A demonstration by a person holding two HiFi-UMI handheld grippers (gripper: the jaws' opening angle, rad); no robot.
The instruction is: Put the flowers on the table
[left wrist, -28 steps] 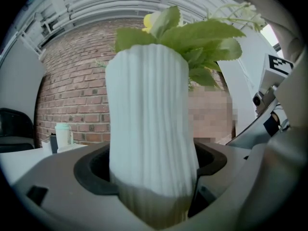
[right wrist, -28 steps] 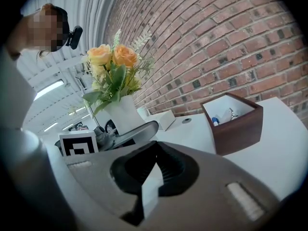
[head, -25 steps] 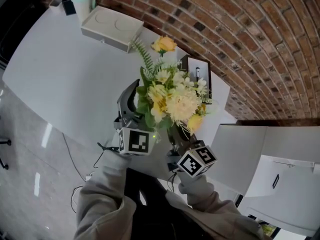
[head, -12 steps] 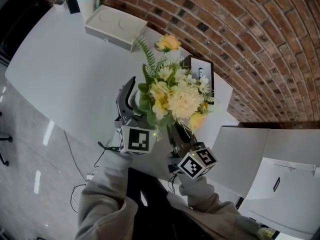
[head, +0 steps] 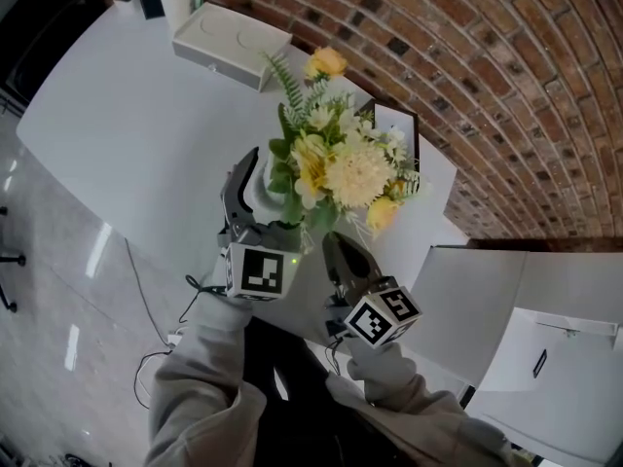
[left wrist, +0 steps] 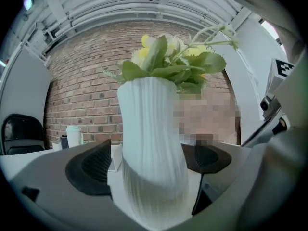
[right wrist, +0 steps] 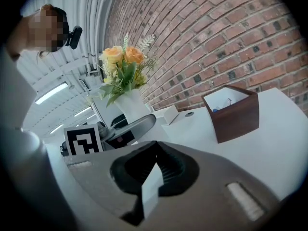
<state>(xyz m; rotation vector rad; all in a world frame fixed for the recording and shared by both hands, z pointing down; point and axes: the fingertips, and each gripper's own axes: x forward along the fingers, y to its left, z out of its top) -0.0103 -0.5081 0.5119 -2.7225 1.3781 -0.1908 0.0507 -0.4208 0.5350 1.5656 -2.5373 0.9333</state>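
The flowers, yellow and cream with green fern, sit upright in a ribbed white vase. The vase looks to be set down on the white tabletop, near the edge closest to the person, though its foot is hidden in every view. The step in hand reads as the let-go. To do it well, the left tool should back straight out along the line it points, level and without twisting. That way neither pad catches the ribbed wall and tips a top-heavy bunch toward the edge. A check that the vase stands on its own before clearing off seems wise. The left tool's jaws have just been opening and now stand wide, with the vase between them. There is a gap at the left pad, and the right pad also seems clear of it. The right tool hovers just beside the vase on the person's side, jaws together. A pale strip shows at their seam, and I cannot tell it from a part of the tool. A brown box stands well apart behind.
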